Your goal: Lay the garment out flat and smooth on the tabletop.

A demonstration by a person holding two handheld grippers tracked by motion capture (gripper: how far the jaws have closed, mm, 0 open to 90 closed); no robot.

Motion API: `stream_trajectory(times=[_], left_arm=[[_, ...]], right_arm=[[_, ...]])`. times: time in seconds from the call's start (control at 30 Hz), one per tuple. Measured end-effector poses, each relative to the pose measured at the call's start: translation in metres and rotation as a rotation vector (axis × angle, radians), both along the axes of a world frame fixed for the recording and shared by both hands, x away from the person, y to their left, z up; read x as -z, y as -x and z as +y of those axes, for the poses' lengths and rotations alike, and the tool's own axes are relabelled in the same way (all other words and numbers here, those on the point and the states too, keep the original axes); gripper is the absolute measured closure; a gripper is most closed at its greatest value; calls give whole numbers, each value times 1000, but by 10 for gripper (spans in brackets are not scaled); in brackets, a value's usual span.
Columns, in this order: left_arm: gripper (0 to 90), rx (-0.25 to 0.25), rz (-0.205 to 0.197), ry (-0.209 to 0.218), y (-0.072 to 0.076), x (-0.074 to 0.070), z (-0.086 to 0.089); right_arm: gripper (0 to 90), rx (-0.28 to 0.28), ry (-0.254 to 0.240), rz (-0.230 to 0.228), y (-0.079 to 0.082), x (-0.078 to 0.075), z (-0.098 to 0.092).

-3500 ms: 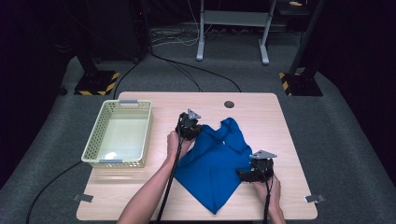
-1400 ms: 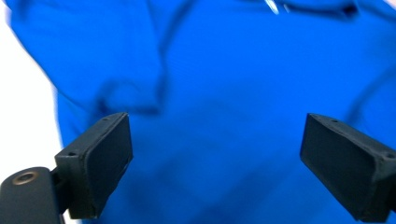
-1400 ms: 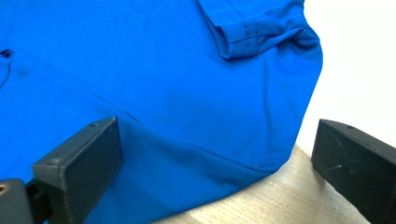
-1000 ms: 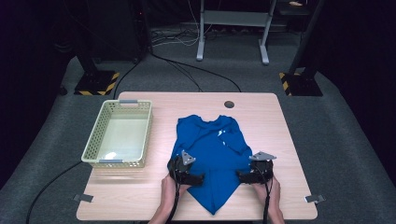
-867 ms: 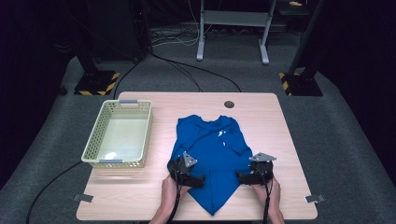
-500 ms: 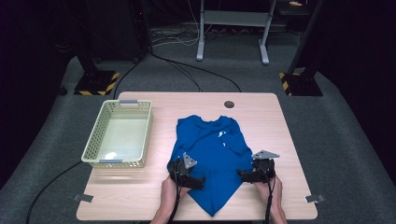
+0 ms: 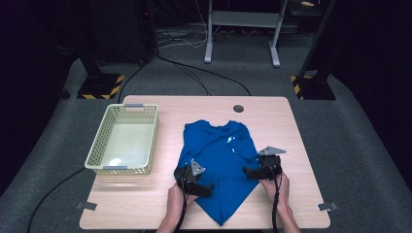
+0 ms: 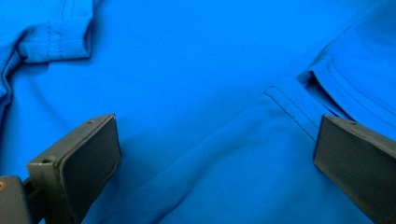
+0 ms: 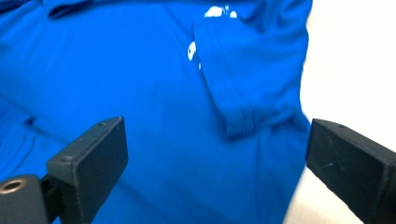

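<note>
Illegibly printed blue shirt (image 7: 219,165) (white marks)

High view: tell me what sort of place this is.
Probably a lab or studio set up for recording. A lone wooden table stands on grey carpet amid dark surroundings, cables trail across the floor, and hazard-striped stand bases flank it. A blue shirt and basket lie on top.

Both grippers low, L (image 7: 206,188) & R (image 7: 248,172), jaws wide apart, forearms in from bottom.
</note>
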State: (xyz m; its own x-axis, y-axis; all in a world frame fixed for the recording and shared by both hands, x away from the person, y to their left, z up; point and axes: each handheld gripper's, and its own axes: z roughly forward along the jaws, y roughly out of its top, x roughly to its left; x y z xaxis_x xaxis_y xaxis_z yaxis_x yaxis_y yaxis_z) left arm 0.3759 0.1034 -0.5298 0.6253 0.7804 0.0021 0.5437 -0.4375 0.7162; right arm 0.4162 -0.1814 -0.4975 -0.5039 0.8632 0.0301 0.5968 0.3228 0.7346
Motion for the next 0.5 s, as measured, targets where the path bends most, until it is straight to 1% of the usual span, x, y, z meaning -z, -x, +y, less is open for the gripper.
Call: stream_trajectory(times=[0.07,0.23,0.27,0.3,0.33,0.4,0.5], left_arm=[[3,0,-4,-1,1,0,0],[4,2,-2,-1,1,0,1],[4,3,-2,-1,1,0,1],[3,3,-2,-1,1,0,1],[4,3,-3,-1,1,0,1],[3,2,-5,-2,1,0,1],[4,2,-2,-1,1,0,1]], right_arm=[[56,-5,2,-4,-10,-4,3],[73,-11,7,13,-36,-15,13],[86,-14,11,14,-41,-16,15],[91,-15,26,13,-46,-17,18],[103,-19,41,13,-51,-18,21],[143,-22,54,13,-60,-17,23],[154,-12,56,40,-76,-14,25]])
